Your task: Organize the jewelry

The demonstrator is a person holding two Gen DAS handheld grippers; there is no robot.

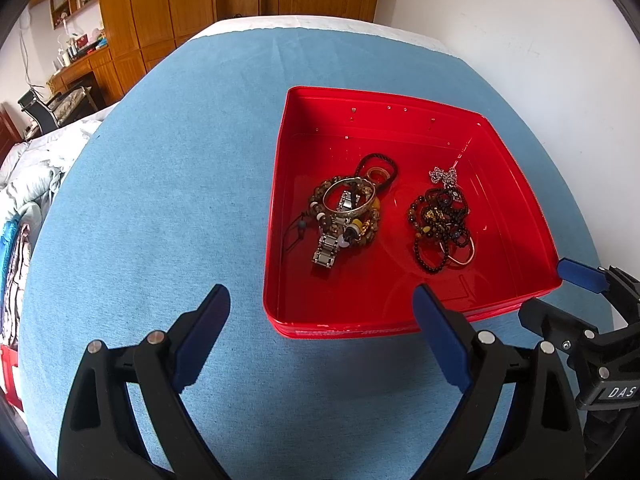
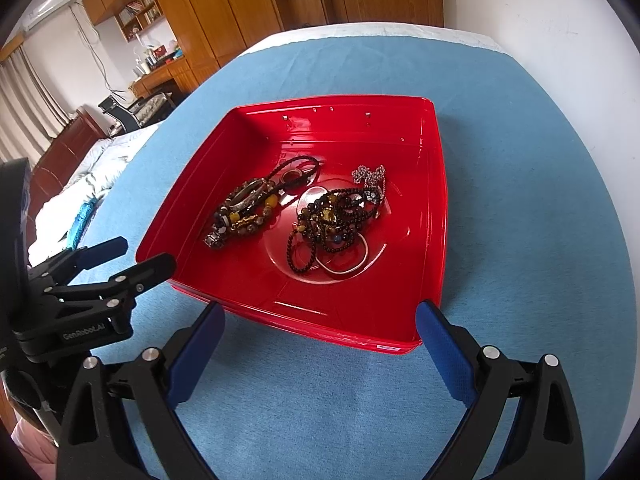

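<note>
On my left wrist view the left gripper (image 1: pixel 320 316) gapes wide and empty, its right finger hiding part of the glossy red plastic tray (image 1: pixel 516 184) on blue cloth (image 1: pixel 160 200), right of centre, where a silver bangle (image 1: pixel 349 200) tops tangled beads, while on my right wrist view the right gripper (image 2: pixel 320 324) is equally spread and empty before the tray (image 2: pixel 436 208), mid-frame, and only here a thin metal hoop (image 2: pixel 348 266) shows plainly under the dark bead strands (image 2: pixel 332 220).

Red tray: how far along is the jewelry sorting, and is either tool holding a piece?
Looks done: nothing clearly. All the jewelry lies in the red tray in two tangled heaps: silver bangle and metal watch band on the left, dark bead strands and silver chain on the right. In hand: nothing; the left tool and right tool hover open near the tray's near edge. Left: separating every piece.
</note>
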